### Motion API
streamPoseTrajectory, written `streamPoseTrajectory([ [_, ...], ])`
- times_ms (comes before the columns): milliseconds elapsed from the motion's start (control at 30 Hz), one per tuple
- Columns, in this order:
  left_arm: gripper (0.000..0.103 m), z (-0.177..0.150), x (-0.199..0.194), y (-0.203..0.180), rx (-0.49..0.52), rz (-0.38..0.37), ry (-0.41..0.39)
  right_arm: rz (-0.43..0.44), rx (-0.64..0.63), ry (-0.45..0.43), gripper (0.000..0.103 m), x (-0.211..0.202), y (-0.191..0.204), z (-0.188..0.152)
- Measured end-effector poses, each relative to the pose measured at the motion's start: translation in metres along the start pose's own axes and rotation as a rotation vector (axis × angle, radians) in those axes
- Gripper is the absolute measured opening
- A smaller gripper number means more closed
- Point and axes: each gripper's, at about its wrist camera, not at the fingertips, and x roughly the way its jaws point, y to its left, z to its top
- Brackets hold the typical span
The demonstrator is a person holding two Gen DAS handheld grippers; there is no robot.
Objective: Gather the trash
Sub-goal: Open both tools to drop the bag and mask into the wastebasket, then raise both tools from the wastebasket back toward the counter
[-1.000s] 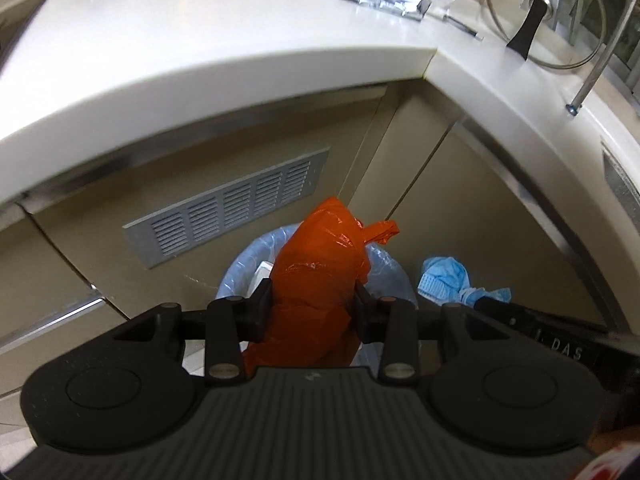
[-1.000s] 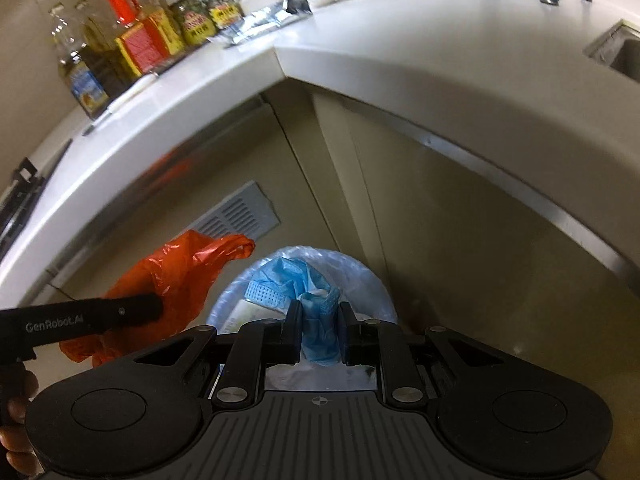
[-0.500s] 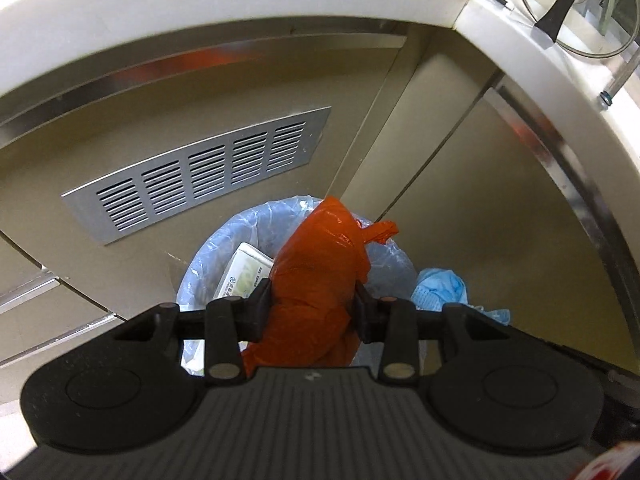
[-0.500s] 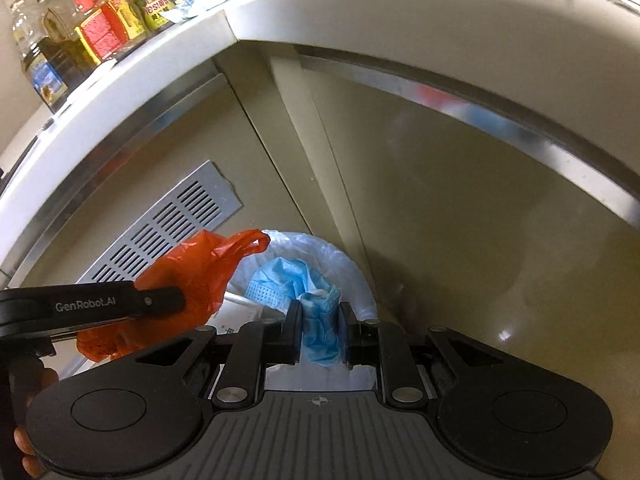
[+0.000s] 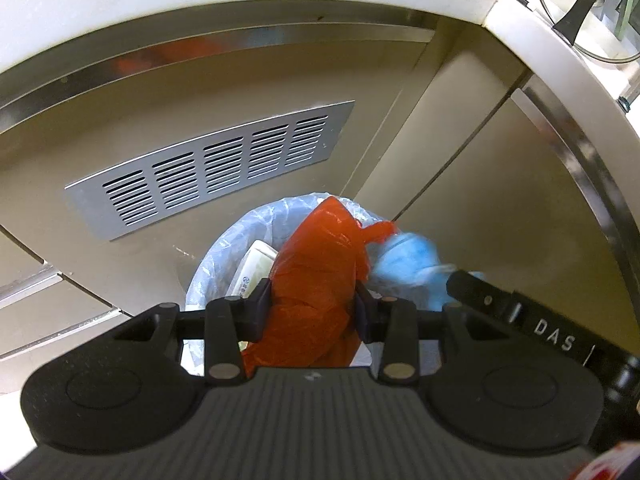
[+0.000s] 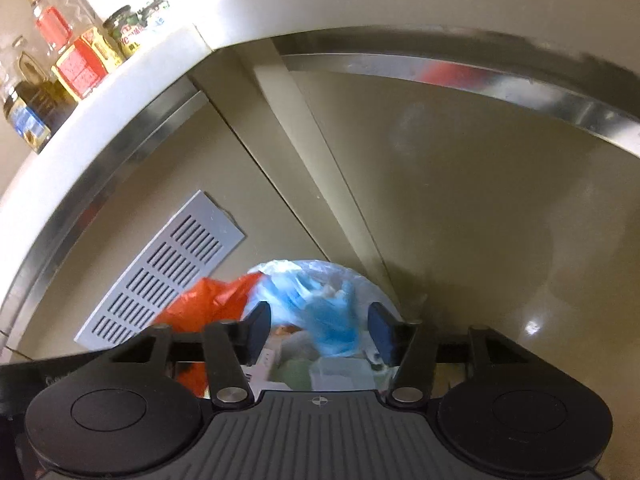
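Left claw (image 5: pixel 313 312): matte black, ribbed grey housing, two round caps, silver pivot screws beside its fingers (image 5: pixel 260 312). Right claw (image 6: pixel 319 330): same build, crosshair mark on housing, dark blue pads (image 6: pixel 380 330); its side bears white letters "DAS".

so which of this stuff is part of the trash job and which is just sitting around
Job:
- orange bag, held in left gripper
- blue mask, between the open jaws of right gripper
- lined bin

Lying about:
- oil bottles
- jars
- pot lid
- vent grille
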Motion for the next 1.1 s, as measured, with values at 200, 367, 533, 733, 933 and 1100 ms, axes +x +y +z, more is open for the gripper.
streamPoseTrajectory([
  [200, 0.038, -0.002, 0.004, -0.002, -0.003, -0.002, 0.014, -0.011, -0.025, 0.041, 0.054, 0.0, -0.004, -0.001],
  [367, 0.04, -0.002, 0.006, -0.008, -0.004, -0.01, 0.017, -0.038, -0.038, 0.067, 0.054, -0.003, -0.008, -0.004],
  [533, 0.061, -0.001, 0.008, -0.009, 0.002, -0.045, -0.008, -0.048, -0.044, 0.083, 0.054, -0.006, -0.012, -0.006],
  [733, 0.069, -0.005, 0.006, -0.012, 0.031, -0.043, -0.009, -0.048, -0.058, 0.11, 0.054, -0.008, -0.014, -0.012],
  [933, 0.067, -0.015, -0.002, -0.008, 0.046, -0.029, 0.001, -0.033, -0.078, 0.136, 0.054, -0.014, -0.014, -0.015],
  [1100, 0.065, -0.024, -0.017, -0.002, 0.039, -0.026, -0.004, -0.012, -0.099, 0.146, 0.054, -0.018, -0.008, -0.015],
])
